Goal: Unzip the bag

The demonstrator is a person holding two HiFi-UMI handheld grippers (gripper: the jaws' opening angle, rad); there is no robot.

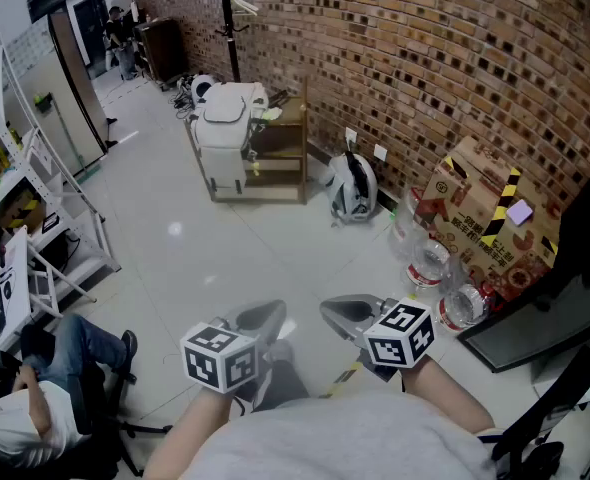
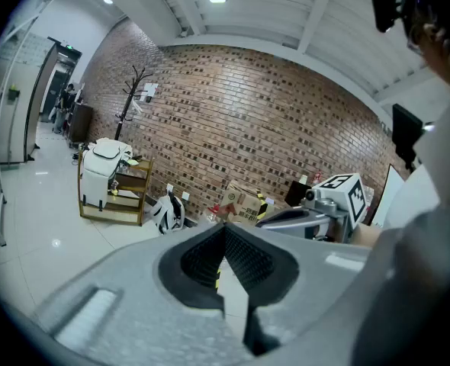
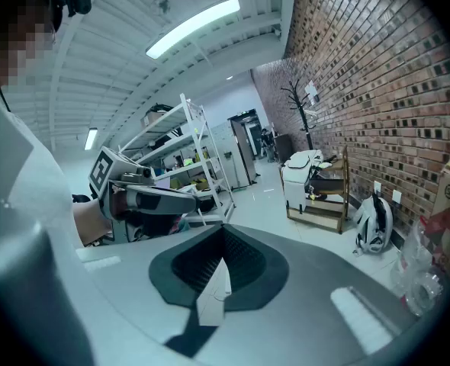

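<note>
A rough red-brown brick wall [image 1: 455,58] fills the upper right. The pale floor [image 1: 195,248] is smooth and glossy. Right of centre, a brown cardboard box [image 1: 480,213] and clear plastic bottles [image 1: 430,263]. Upper centre, a wooden rack [image 1: 280,158]. At the bottom, the left gripper [image 1: 273,313] and right gripper [image 1: 333,310] have matt grey plastic shells and ribbed black pads [image 2: 248,259].
</note>
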